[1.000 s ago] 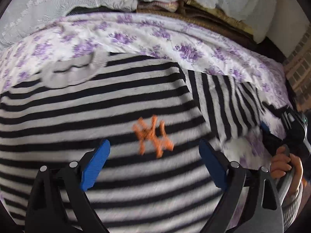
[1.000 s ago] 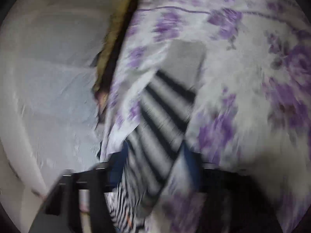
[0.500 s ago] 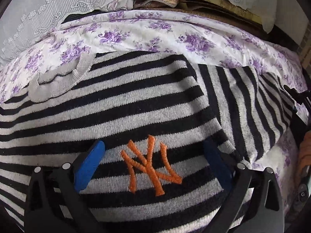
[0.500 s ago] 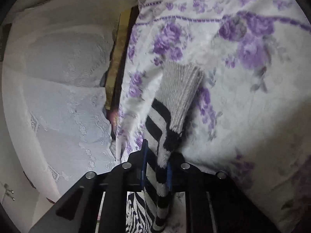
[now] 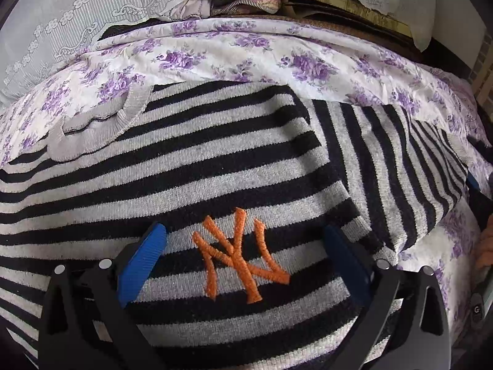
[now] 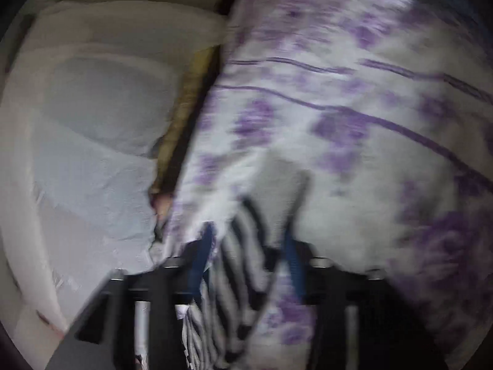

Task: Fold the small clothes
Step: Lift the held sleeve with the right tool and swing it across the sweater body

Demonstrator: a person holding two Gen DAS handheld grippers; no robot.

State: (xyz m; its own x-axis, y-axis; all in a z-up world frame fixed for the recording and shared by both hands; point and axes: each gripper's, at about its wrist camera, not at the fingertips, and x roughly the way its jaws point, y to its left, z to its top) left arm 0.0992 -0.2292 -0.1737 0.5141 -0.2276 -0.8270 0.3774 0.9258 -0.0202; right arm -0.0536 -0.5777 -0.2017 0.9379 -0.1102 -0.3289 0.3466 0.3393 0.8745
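Observation:
A black-and-grey striped sweater (image 5: 191, 166) with an orange NY logo (image 5: 237, 256) lies flat on a purple-flowered sheet (image 5: 246, 52). Its grey collar (image 5: 98, 126) is at the left and its right sleeve (image 5: 400, 166) stretches to the right. My left gripper (image 5: 243, 246) is open, hovering just over the logo, holding nothing. In the blurred right wrist view, my right gripper (image 6: 246, 246) has its blue pads apart around the striped sleeve (image 6: 243, 271), whose grey cuff (image 6: 280, 182) lies on the sheet (image 6: 369, 123).
A white lace-edged cloth (image 5: 92, 9) and bundled fabrics (image 5: 234, 1) lie behind the bed. A dark bed edge (image 6: 197, 98) and pale bedding (image 6: 92, 123) are to the left in the right wrist view. A hand (image 5: 485, 246) shows at the far right.
My left gripper has moved closer over the logo. My right gripper was clamped on the sleeve half a second ago; its pads now stand apart and the view is blurred by motion.

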